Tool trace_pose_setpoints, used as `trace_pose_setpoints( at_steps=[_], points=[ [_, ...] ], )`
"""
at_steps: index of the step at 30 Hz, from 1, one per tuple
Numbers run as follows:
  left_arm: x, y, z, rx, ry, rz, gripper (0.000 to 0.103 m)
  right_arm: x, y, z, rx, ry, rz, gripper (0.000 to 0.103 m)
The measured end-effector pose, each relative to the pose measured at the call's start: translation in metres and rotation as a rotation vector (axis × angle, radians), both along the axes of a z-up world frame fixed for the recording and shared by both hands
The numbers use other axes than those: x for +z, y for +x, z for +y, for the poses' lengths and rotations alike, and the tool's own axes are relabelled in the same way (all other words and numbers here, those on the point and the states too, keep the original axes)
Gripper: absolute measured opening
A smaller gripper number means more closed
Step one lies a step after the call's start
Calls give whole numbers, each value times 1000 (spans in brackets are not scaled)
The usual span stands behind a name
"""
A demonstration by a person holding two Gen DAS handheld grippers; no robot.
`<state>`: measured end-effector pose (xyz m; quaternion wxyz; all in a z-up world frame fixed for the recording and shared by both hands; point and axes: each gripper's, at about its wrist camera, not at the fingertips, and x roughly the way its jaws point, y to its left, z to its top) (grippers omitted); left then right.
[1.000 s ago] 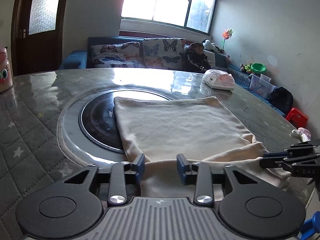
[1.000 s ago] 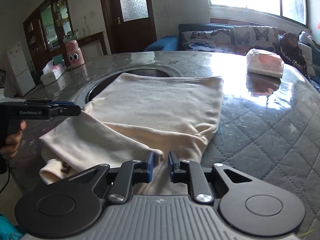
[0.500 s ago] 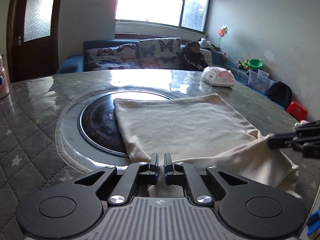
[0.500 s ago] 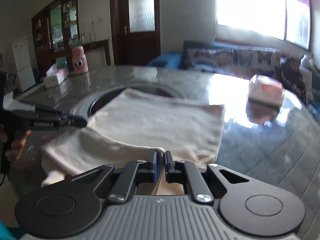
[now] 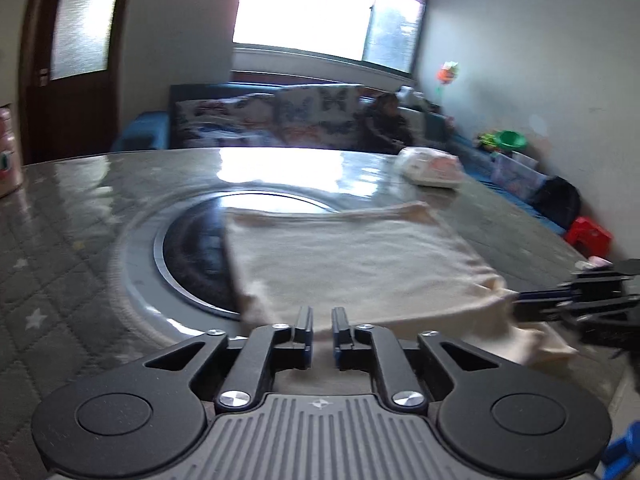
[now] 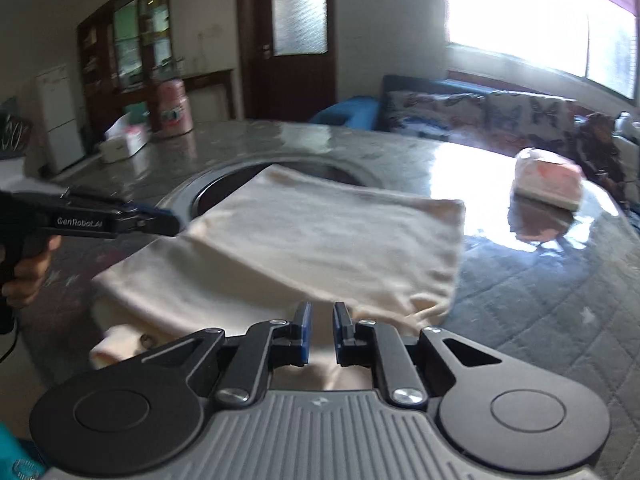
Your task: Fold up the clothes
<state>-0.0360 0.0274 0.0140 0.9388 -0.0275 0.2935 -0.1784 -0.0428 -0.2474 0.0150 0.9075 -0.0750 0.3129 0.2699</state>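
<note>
Nearest, left gripper: jaws parting, a narrow gap showing, cream cloth under and between the tips, pads not visibly pressing it. Right gripper: same picture, slightly apart and opening over the near hem. Judged: both were set at the near corners so a fold could be carried forward; the pinch now looks let go. The cream garment lies flat on the counter, its near edge bunched and drooping over the counter rim by the right gripper, left part overlapping the dark round inset. Far hem straight. Beyond it, bare glossy counter gives room; a tissue pack sits well apart, far right.
</note>
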Motion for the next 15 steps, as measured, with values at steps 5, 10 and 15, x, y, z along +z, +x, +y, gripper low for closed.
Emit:
trace_pose_setpoints(
  at_steps=[5,10,15],
  points=[
    [-9,-16,-25,-108,46,19,24,-10,-16,5,58,-30,22,18],
    [-22,-27,-34,-140,102,19,32,-13,-32,-6,56,-62,3,21],
    [-15,-34,-40,-148,104,-10,41,-7,-36,-10,30,-33,-23,22]
  ],
)
